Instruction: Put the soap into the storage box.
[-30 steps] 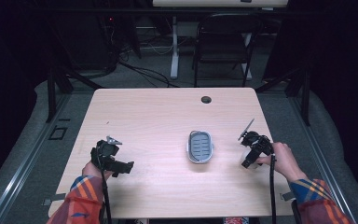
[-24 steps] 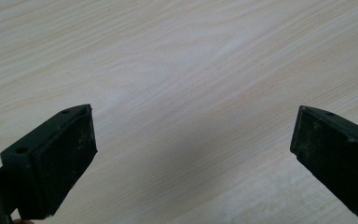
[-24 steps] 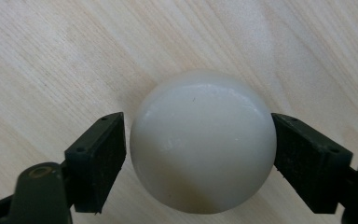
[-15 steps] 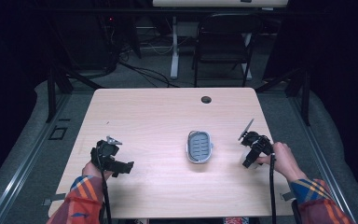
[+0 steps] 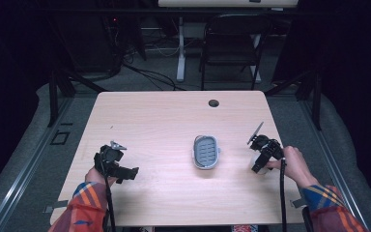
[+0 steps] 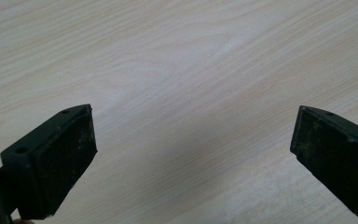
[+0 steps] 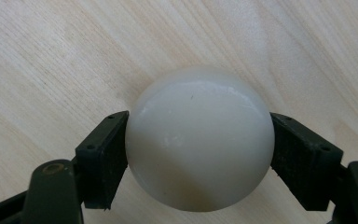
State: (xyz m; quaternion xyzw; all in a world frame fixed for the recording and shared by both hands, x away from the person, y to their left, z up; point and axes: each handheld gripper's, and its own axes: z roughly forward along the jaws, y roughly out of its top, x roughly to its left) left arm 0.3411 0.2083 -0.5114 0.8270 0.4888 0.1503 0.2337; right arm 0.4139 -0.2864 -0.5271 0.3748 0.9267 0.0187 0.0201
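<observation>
My right gripper is shut on a smooth white ball: both black pads press on its sides just above the wooden table. From above, that gripper is near the table's right edge, with a bit of the white ball showing under it. Near the front left of the table, my left gripper rests in the person's hand. Its jaws stand wide open over bare wood, nothing between them. A grey oval dish with a ribbed floor lies in the middle, between the two grippers.
The light wooden table has a round cable hole near its far edge. A black chair and a white desk leg stand beyond the table on a dark floor with loose cables.
</observation>
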